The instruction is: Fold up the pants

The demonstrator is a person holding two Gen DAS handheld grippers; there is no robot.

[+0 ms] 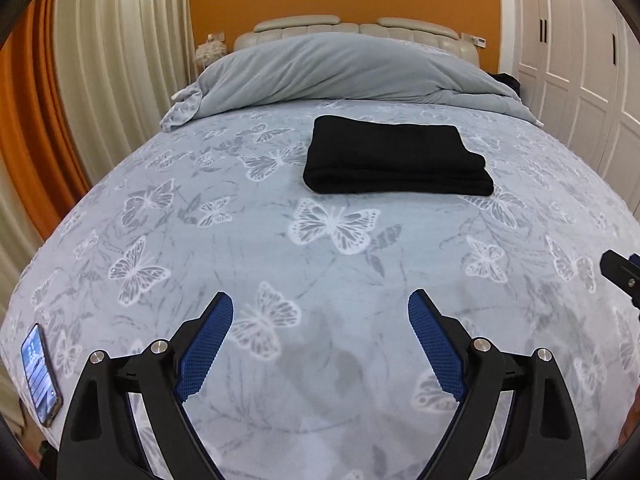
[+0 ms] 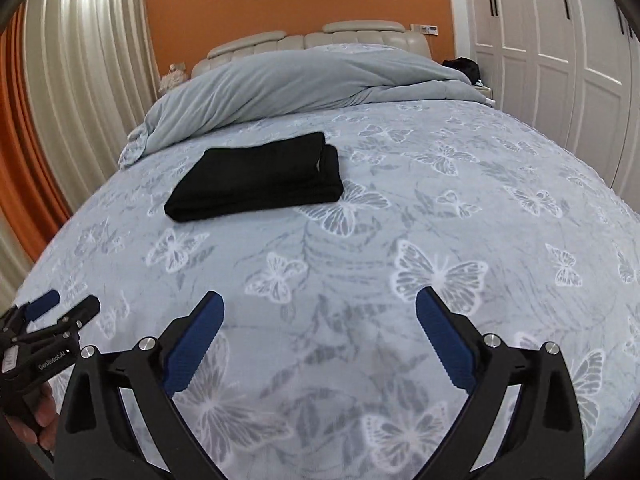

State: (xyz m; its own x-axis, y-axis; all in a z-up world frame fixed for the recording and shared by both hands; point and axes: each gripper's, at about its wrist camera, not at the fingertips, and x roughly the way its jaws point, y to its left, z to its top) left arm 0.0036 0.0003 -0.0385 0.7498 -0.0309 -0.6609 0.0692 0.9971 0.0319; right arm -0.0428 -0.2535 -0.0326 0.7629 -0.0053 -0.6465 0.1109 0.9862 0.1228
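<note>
The black pants (image 1: 394,160) lie folded into a neat rectangle on the butterfly-print bedspread (image 1: 320,264), in the middle of the bed. They also show in the right wrist view (image 2: 260,178), up and to the left. My left gripper (image 1: 320,308) is open and empty, well short of the pants above the near part of the bed. My right gripper (image 2: 320,306) is open and empty too, near the bed's front. The left gripper also shows in the right wrist view (image 2: 66,302) at the left edge.
A bunched grey duvet (image 1: 340,68) lies across the head of the bed before a padded headboard (image 1: 296,24). A phone (image 1: 40,374) lies at the bed's near left corner. Curtains (image 1: 100,60) hang at left, white wardrobe doors (image 1: 576,48) stand at right.
</note>
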